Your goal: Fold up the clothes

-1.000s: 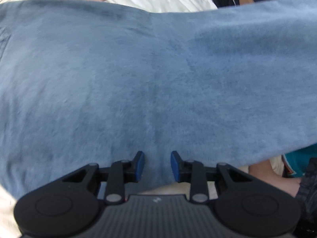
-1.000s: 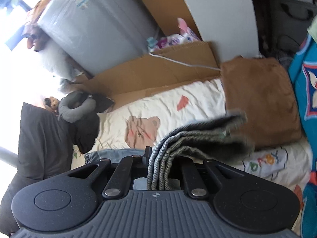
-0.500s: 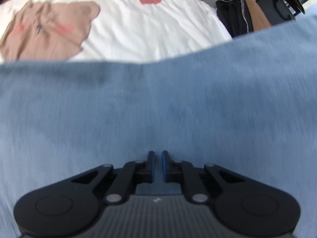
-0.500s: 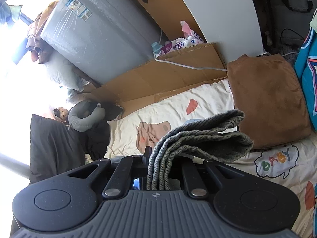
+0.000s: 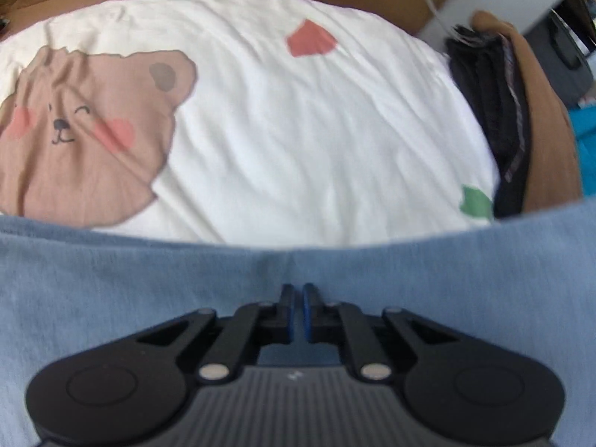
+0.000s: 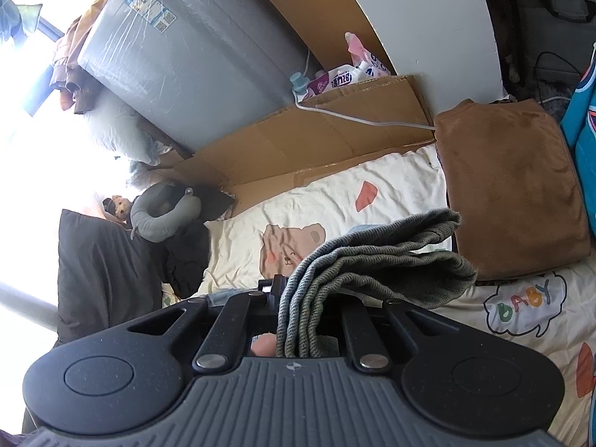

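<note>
Left gripper (image 5: 297, 300) pinches blue cloth (image 5: 149, 283); right gripper (image 6: 298, 298) clamps grey knit (image 6: 380, 260)

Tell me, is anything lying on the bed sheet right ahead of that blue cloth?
Nothing visible. Beyond the blue cloth pinched in the left gripper, the bear-print sheet lies bare; folded dark clothes sit off at its right edge.

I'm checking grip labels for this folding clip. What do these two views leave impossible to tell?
- Left wrist: the blue garment runs off both side edges and the bottom; the left gripper body hides its near part.
- Right wrist: the folded grey knit covers the right gripper, hiding one finger.
- Right wrist: the window area is washed out.
</note>
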`<state>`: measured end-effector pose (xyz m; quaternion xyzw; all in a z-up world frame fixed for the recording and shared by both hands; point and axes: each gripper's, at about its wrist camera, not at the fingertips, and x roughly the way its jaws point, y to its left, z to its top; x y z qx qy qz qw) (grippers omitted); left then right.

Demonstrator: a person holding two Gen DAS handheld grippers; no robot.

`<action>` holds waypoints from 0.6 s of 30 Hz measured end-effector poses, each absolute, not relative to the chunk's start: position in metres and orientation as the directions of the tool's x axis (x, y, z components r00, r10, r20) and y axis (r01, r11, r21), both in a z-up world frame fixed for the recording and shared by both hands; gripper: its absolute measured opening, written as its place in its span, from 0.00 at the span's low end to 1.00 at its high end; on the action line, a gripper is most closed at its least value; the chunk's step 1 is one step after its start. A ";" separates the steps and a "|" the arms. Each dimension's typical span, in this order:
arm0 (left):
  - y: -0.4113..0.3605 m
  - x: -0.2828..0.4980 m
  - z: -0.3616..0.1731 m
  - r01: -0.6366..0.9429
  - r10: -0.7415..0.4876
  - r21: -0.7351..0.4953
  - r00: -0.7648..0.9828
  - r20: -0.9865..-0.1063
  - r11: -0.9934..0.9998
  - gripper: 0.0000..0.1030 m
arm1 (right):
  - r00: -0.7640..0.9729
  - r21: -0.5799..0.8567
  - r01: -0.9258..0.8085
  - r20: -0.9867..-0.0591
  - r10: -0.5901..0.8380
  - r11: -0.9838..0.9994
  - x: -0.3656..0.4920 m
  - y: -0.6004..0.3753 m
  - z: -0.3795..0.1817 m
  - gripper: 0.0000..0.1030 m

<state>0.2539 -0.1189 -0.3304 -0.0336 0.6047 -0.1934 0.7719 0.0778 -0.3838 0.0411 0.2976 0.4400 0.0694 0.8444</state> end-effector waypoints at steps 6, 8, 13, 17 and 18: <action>-0.111 0.248 -0.339 0.212 -0.337 -0.299 0.174 -0.925 0.930 0.02 | 0.598 0.563 0.121 -0.699 0.393 0.818 0.080 -0.374 0.042 0.09; -0.107 0.242 -0.339 0.209 -0.338 -0.302 0.167 -0.926 0.930 0.02 | 0.606 0.569 0.118 -0.690 0.395 0.814 0.079 -0.374 0.044 0.09; -0.090 0.226 -0.351 0.150 -0.350 -0.329 0.139 -0.927 0.932 0.02 | 0.623 0.575 0.099 -0.672 0.399 0.812 0.080 -0.369 0.051 0.09; -0.075 0.194 -0.352 0.125 -0.369 -0.356 0.095 -0.925 0.926 0.02 | 0.623 0.573 0.085 -0.669 0.405 0.815 0.079 -0.365 0.053 0.09; -0.071 0.186 -0.352 0.114 -0.373 -0.363 0.086 -0.924 0.925 0.02 | 0.624 0.571 0.082 -0.669 0.405 0.817 0.079 -0.364 0.053 0.09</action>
